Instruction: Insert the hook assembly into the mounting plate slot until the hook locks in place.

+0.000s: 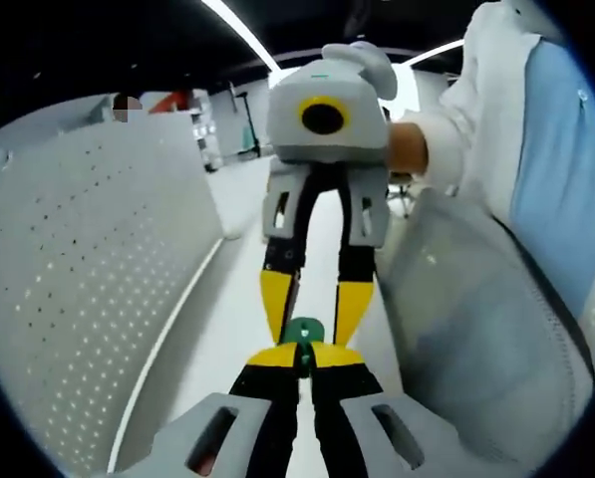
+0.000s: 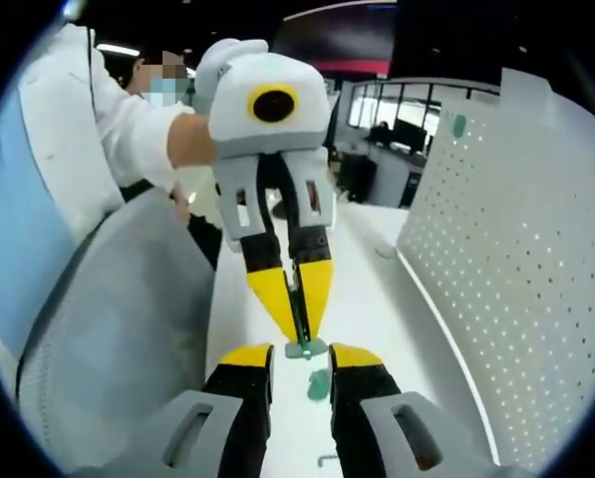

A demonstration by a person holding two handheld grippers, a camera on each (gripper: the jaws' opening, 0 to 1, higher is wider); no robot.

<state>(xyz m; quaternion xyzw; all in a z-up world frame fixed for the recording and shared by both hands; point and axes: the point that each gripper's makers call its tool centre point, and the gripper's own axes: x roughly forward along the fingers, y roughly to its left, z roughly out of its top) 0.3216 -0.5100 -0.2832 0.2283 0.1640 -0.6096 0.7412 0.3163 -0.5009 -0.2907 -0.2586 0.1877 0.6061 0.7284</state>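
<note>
- Green plastic marks the hook assembly [image 1: 303,332], a small moulded piece held in the air between the two tools, above the white bench [image 2: 362,269].
- In the right gripper view a thin dark stem [image 2: 296,299] runs up from a green base [image 2: 305,349] between the yellow tips of the left tool [image 2: 299,334], which is clenched on it.
- Just below that base a second small green bit [image 2: 319,383] shows; whether it is part of the same assembly or lies on the bench cannot be told.
- In the left gripper view the right tool [image 1: 313,331] comes in from the far side, its yellow tips meeting the near yellow tips at the green piece, so both tools look clamped on the one part.
- By its look the assembly is light and stiff, with smooth plastic that could slip or twist in a pinch; the stem seems slender enough to bend if levered.
- The broader green base looks the safer place to hold, leaving the stem end free for the slot.
- A white perforated panel [image 2: 496,259] stands along the right of the bench in the right gripper view and is probably the mounting plate; no slot can be made out.
- A person in a white coat [image 1: 496,110] stands close beside the bench.
</note>
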